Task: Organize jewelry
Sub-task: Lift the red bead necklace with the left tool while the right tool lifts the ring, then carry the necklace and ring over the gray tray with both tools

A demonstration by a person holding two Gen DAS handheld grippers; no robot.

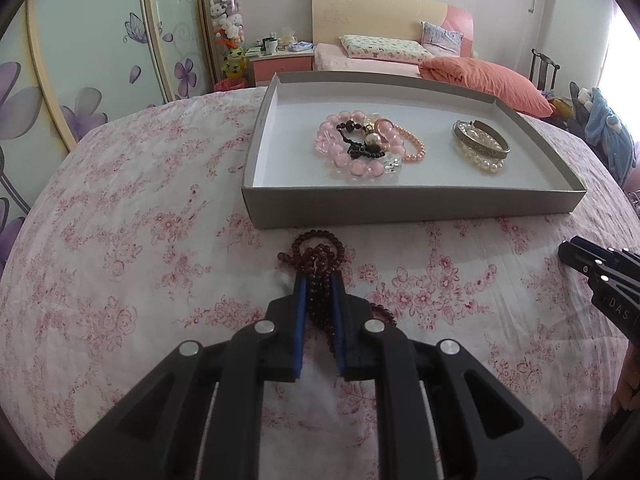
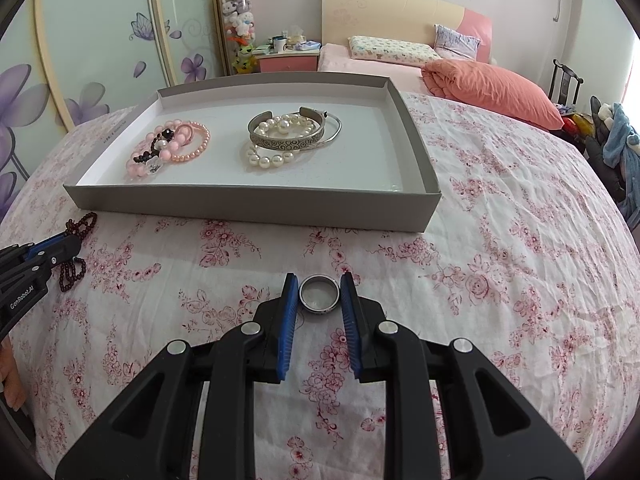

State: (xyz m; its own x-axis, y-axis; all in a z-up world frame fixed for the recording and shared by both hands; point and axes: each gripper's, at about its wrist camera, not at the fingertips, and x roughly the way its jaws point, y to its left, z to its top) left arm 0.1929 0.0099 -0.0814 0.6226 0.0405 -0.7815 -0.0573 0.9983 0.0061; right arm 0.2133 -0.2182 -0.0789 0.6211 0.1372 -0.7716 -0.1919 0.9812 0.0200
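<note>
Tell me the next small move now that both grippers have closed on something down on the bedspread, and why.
Probably lift both straight up off the bedspread. The left gripper is closed on the dark red bead strand and the right gripper pinches the silver ring, yet both pieces appear to lie on the cloth. The grey tray just ahead already holds the other bracelets, so clearing its wall comes first.
</note>
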